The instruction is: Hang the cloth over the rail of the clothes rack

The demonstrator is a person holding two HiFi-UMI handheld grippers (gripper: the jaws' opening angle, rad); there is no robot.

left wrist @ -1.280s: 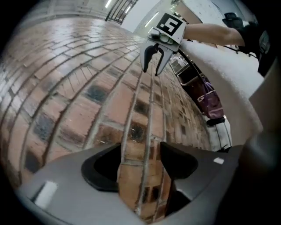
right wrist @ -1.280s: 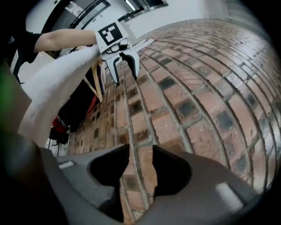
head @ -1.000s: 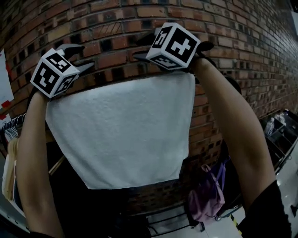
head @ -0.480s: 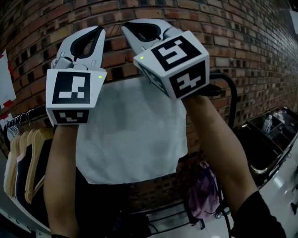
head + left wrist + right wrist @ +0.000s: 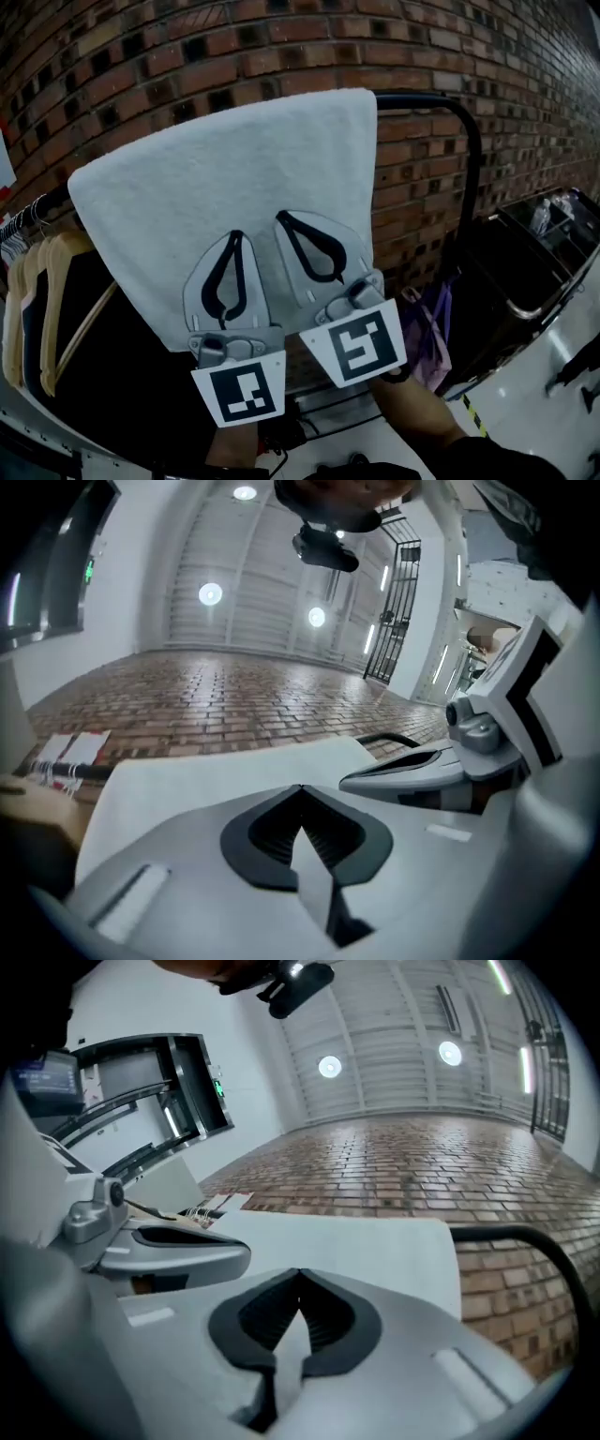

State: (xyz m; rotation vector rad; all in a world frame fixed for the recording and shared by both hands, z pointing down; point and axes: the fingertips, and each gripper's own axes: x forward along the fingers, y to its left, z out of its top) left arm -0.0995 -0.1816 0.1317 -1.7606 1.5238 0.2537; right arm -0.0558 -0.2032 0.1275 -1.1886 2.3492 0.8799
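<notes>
Head view: white towel (image 5: 187, 197) draped over clothes rack rail (image 5: 422, 97), hanging apparently done; left gripper (image 5: 235, 234), right gripper (image 5: 280, 217) clenched, empty.

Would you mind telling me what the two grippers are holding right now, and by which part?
Nothing: the left gripper and right gripper are both shut and empty; the cloth hangs over the rail beyond their tips.
</notes>
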